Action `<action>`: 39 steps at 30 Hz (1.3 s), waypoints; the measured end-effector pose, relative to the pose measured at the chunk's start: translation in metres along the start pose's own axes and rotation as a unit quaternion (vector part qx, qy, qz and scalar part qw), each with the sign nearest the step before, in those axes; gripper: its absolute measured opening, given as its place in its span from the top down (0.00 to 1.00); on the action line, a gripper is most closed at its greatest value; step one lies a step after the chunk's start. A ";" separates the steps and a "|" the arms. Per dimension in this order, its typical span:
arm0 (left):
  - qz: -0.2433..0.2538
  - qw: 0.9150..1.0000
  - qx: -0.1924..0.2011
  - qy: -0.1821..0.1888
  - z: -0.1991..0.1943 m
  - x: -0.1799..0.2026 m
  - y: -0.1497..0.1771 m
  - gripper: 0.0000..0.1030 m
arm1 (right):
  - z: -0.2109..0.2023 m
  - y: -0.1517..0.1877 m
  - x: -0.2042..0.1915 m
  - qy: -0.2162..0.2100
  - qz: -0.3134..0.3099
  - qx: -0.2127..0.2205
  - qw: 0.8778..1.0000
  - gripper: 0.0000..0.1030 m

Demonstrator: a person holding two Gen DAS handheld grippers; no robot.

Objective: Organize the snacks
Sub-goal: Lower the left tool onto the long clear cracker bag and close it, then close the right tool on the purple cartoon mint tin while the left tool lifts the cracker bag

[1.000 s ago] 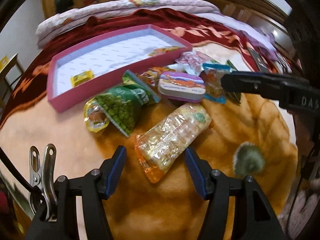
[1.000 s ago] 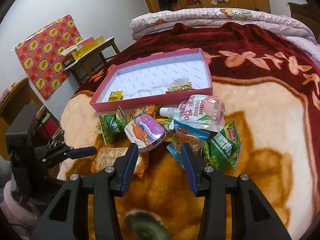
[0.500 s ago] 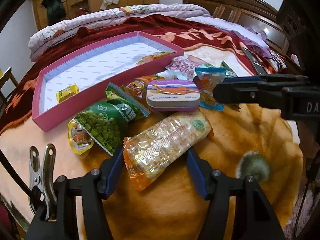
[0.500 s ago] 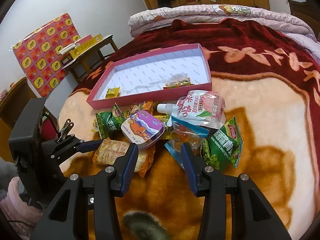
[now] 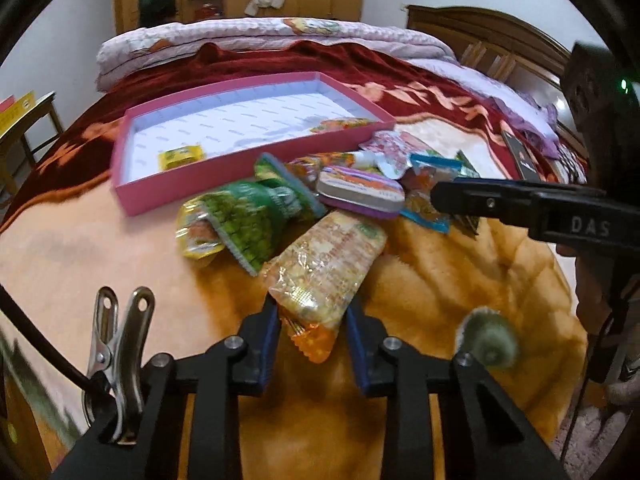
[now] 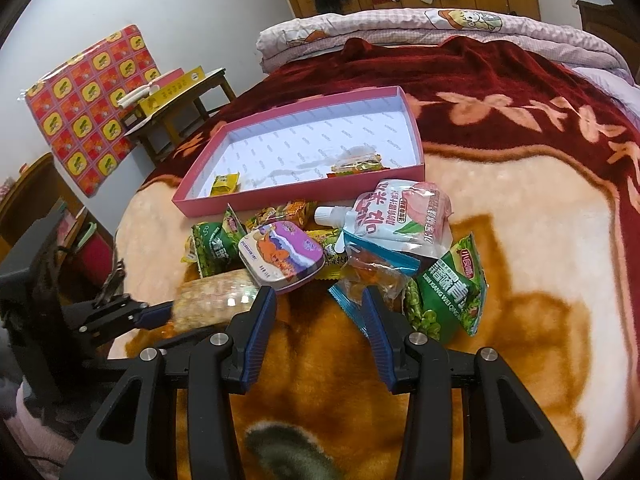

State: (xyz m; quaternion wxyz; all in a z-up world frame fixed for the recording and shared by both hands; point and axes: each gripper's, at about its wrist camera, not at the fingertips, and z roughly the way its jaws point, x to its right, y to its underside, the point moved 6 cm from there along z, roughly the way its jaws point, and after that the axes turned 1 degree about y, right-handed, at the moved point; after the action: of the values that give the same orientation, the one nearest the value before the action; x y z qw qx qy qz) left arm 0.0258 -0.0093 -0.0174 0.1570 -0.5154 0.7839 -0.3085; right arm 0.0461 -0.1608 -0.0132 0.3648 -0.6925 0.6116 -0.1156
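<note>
A pile of snacks lies on the blanket in front of a pink shallow box [image 5: 136, 196] [image 6: 208, 208]. My left gripper [image 5: 313, 320] is shut on the near end of a clear orange-trimmed cracker pack [image 5: 326, 268], which also shows in the right wrist view [image 6: 212, 298]. My right gripper [image 6: 318, 320] is open and empty, just before a purple tin [image 6: 280, 254] and a blue-edged candy bag [image 6: 372, 276]. A green pea bag [image 5: 248, 220], a pink drink pouch [image 6: 400, 216] and another green bag [image 6: 448, 292] lie in the pile. A yellow packet [image 5: 180, 156] and another snack [image 6: 356, 164] lie in the box.
The bed's red and orange blanket [image 6: 520, 220] spreads to the right and near side. A small table [image 6: 172, 104] with yellow boxes stands left of the bed. A folded quilt [image 5: 260, 40] lies at the far end. A dark phone-like object [image 5: 520, 156] lies far right.
My left gripper moved forward over the cracker pack and closed on its near end. The right gripper stayed open and shifted little.
</note>
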 end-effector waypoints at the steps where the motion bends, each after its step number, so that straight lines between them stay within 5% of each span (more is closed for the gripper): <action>1: -0.006 1.000 0.002 -0.003 -0.004 -0.003 0.001 0.73 | 0.000 0.000 0.000 0.000 -0.002 0.000 1.000 0.56; 11: -0.055 0.998 -0.016 -0.012 -0.023 -0.027 0.023 0.77 | 0.010 -0.003 -0.016 -0.005 -0.027 -0.011 1.000 0.56; 16: -0.056 0.998 -0.017 -0.017 -0.023 -0.026 0.030 0.69 | 0.019 -0.003 -0.027 -0.005 -0.046 -0.017 0.999 0.56; 20: -0.051 0.998 -0.019 -0.012 -0.023 -0.025 0.030 0.54 | 0.033 -0.002 -0.035 0.009 -0.071 -0.028 0.997 0.55; 23: -0.038 0.999 -0.020 -0.018 -0.023 -0.023 0.028 0.53 | 0.043 -0.002 -0.039 0.014 -0.083 -0.035 0.996 0.43; 39: -0.007 0.999 -0.009 -0.046 -0.042 -0.034 0.026 0.46 | 0.053 0.005 -0.037 0.017 -0.078 -0.035 0.996 0.48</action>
State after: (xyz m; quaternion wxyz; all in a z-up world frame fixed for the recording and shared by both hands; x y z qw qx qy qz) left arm -0.0021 0.0421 -0.0042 0.1862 -0.5356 0.7751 -0.2787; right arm 0.0664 -0.1074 -0.0433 0.3200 -0.7484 0.5653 -0.1337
